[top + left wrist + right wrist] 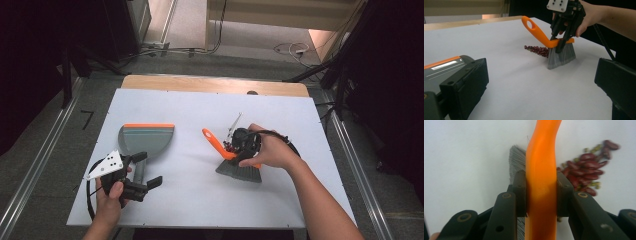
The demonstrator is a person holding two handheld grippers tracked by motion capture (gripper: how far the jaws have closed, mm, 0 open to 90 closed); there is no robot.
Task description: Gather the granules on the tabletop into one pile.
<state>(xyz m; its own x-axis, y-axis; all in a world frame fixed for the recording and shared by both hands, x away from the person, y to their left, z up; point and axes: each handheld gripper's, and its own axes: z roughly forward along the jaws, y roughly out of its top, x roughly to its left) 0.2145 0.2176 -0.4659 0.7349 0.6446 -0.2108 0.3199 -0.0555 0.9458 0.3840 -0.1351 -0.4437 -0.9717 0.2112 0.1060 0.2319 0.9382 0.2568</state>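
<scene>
Item: orange plastic hand brush with grey bristles [235,160]. Position: right of centre on the white tabletop [200,200], bristle tips down on the surface, looped handle end slanting up and away toward the far left in the high view. In the left claw view the brush [554,45] stands upright on its bristles with the handle rising to the left.

Item: right claw [541,195]. State: jaws closed tight on the orange back of the brush, one black pad pressed flat against each side, the handle running straight up between them. The claw comes down on the brush from above, so the brush sits directly under and between its jaws. In the high view the person's right hand covers the right claw [245,145].

Item: heap of dark red kidney beans mixed with small green bits [586,175]. Position: on the tabletop just beside the brush, touching or nearly touching the bristles; the heap [536,50] lies on the handle side of the bristles in the left claw view.

Item: grey plastic dustpan with an orange front lip [146,138]. Position: left of centre on the tabletop, lip facing the far edge, handle pointing toward the person, well apart from the brush and beans.

Item: left claw [142,182]. State: jaws apart, nothing gripped. Position: near edge of the tabletop, at the dustpan's handle; one jaw lies just beside the handle, contact cannot be told.
</scene>
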